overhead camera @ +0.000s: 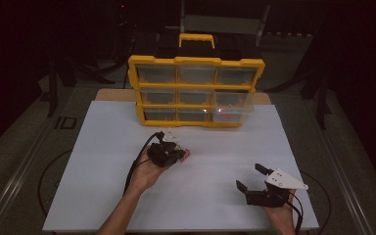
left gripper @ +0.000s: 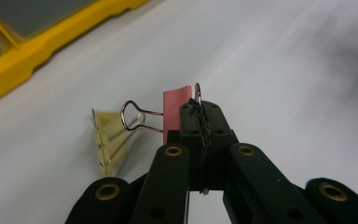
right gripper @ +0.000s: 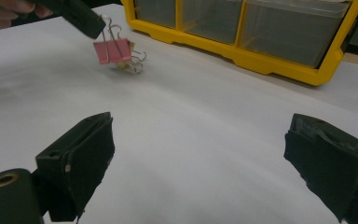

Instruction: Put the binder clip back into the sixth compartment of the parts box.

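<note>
The pink binder clip (left gripper: 176,112) hung from the left gripper (left gripper: 200,114), whose jaws were pressed together on one of its wire handles; the clip's body sat just to the side of the jaw tips, lifted clear of the white table (overhead camera: 127,147). A yellow binder clip (left gripper: 106,140) lay on the table just beyond and below it. The yellow organiser box (overhead camera: 196,90) stood farther ahead of that gripper. The right gripper (overhead camera: 248,178) rested well apart to the side, its jaws spread wide with nothing between them.
</note>
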### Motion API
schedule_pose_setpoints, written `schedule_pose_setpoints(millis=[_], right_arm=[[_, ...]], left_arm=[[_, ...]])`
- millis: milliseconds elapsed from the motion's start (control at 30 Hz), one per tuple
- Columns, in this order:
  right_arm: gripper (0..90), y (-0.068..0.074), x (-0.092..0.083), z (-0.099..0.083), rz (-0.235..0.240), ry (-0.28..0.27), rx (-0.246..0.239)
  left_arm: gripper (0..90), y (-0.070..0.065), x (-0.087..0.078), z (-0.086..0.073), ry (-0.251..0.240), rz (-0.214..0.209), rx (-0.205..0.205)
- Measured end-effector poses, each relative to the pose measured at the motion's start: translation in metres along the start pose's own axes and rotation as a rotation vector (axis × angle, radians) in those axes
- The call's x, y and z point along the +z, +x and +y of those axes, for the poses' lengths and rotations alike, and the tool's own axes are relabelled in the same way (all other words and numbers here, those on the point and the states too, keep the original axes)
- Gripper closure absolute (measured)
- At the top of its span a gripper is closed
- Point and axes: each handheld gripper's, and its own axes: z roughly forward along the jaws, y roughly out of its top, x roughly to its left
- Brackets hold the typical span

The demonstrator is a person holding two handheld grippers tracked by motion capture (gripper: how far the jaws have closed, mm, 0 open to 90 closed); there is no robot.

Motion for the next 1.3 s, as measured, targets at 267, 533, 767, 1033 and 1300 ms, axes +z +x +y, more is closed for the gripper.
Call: schedule_pose_setpoints(millis=[267, 533, 767, 1033, 1300], right_arm=[[7.7, 0.0, 0.0, 0.0, 0.0, 0.001, 0.003], [7.7, 0.0, 0.001, 0.0, 0.0, 0.001, 0.004], [7.7, -0.001, 0.0, 0.0, -0.001, 0.001, 0.005], [7.7, -0.001, 0.0, 0.0, 0.0, 0.001, 0.004], [7.7, -0.002, -0.001, 0.0, -0.002, -0.004, 0.004]], left_arm=[[90.0, 0.005, -0.008, 0.022, -0.041, 0.01, 0.007], [90.0, 0.009, -0.018, 0.045, -0.087, 0.018, 0.02], [90.0, 0.011, -0.03, 0.07, -0.122, 0.024, 0.045], [90.0, 0.013, -0.042, 0.107, -0.165, 0.016, 0.085], [90.0, 0.012, -0.051, 0.146, -0.207, 0.003, 0.127]])
